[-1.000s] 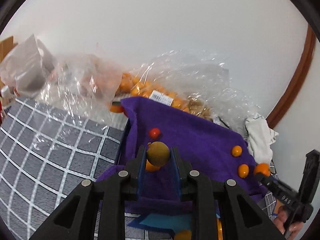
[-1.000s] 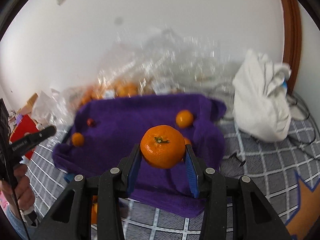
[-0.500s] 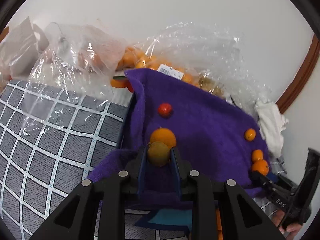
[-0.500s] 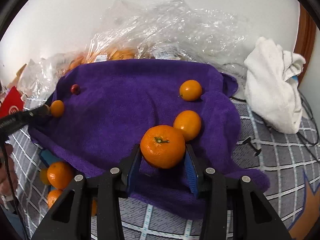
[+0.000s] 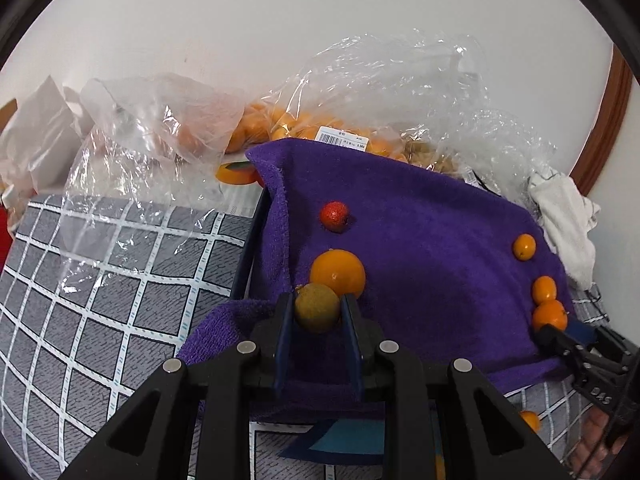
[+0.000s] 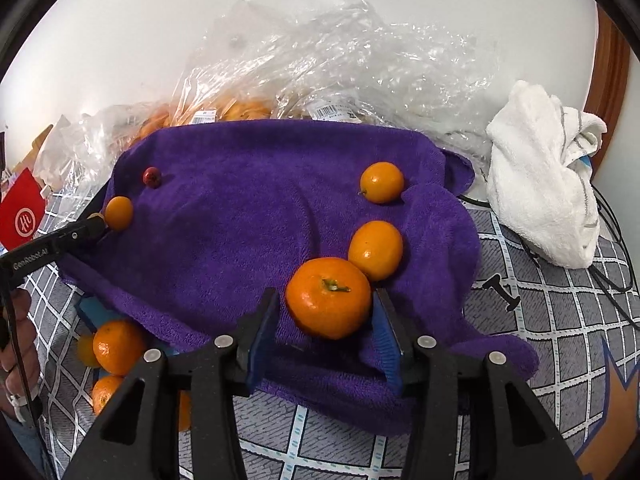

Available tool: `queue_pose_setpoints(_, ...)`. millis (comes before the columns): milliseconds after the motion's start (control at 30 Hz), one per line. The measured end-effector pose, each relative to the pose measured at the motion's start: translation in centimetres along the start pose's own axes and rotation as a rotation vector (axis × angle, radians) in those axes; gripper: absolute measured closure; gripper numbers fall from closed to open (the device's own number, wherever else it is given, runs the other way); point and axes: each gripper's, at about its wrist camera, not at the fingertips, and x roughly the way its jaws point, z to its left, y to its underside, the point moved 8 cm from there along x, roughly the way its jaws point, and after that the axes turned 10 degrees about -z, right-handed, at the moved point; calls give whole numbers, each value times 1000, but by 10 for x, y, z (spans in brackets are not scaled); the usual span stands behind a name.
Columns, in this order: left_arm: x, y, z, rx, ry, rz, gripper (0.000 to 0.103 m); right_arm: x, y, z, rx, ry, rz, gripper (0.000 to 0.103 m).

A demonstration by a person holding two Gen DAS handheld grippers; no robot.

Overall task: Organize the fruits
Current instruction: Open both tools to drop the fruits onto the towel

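My left gripper (image 5: 317, 301) is shut on a small brownish-yellow round fruit (image 5: 317, 310), held low over the near-left edge of the purple towel (image 5: 420, 248). An orange fruit (image 5: 338, 274) lies just beyond it, and a small red fruit (image 5: 335, 216) further back. In the right wrist view a mandarin (image 6: 329, 298) rests on the towel (image 6: 240, 232) between the jaws of my right gripper (image 6: 326, 295). Those jaws are opening, and gaps show at both pads. A kumquat (image 6: 376, 250) touches the mandarin, and another kumquat (image 6: 382, 182) lies further back.
Crumpled clear plastic bags (image 6: 320, 64) holding orange fruit lie behind the towel against the wall. A white cloth (image 6: 548, 184) sits at the right. Loose mandarins (image 6: 118, 346) lie on the grey checked sheet (image 5: 100, 280) at the towel's near-left corner. A red packet (image 6: 22, 212) is at the left.
Both grippers have sunk toward the towel. The right jaws have spread off the mandarin, which now lies against a kumquat. The left gripper still holds its small fruit.
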Motion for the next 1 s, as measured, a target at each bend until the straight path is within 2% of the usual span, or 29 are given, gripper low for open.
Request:
queue_pose_setpoints(133,2,-1,-1,14,-4,-2,80,-7,-5,0,19,-17,-35,42)
queue_pose_setpoints(367,1,-3,3,0,13,-7,80,-17,-11,-8,85,-22,-90,42)
queue_pose_setpoints(467,-2,-4,3,-3,20,-14,79,-20,-12,-12,81,5,-104,42)
queue_pose_setpoints(533,-3,-5,3,-2,24,-24,74,-24,-16,-14,73,12,-130,42)
queue_pose_setpoints(700,-11,-10,4,-17,37,-46,73,-36,-27,-20,72,58,-164,42)
queue_pose_setpoints(800,-18,-14,6,-30,52,-74,69,-52,-31,-18,90,51,-154,42)
queue_pose_setpoints(1000,-34,-24,7,-51,87,-124,68,-82,-22,-4,105,28,-150,42)
